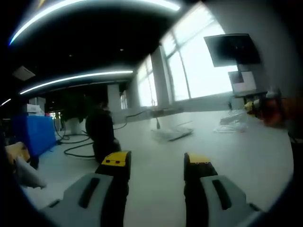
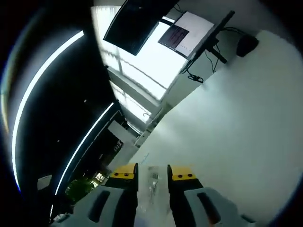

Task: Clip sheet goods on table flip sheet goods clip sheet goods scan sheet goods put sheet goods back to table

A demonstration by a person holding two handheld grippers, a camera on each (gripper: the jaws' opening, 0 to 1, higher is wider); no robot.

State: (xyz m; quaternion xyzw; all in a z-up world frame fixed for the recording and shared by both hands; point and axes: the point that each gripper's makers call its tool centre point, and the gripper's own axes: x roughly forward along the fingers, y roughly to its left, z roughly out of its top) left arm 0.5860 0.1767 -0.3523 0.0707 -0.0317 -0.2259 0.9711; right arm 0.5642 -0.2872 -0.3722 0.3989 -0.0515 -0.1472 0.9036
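My right gripper (image 2: 152, 176) is tilted up over the white table (image 2: 236, 132), its yellow-tipped jaws close together on a thin clear sheet pack (image 2: 152, 185) with faint print that stands between them. My left gripper (image 1: 157, 161) hovers low over the table (image 1: 156, 189), open, with nothing between its fingers. Farther out in the left gripper view, a flat pale sheet item (image 1: 171, 133) lies on the table, with clear plastic packs (image 1: 232, 122) to its right.
A dark monitor (image 1: 232, 48) and a small lit screen (image 1: 242, 81) stand at the far right by the windows. Orange and yellow items (image 1: 265, 108) sit beside them. A blue crate (image 1: 34, 135), black cables (image 1: 78, 147) and a dark shape (image 1: 102, 135) are at left.
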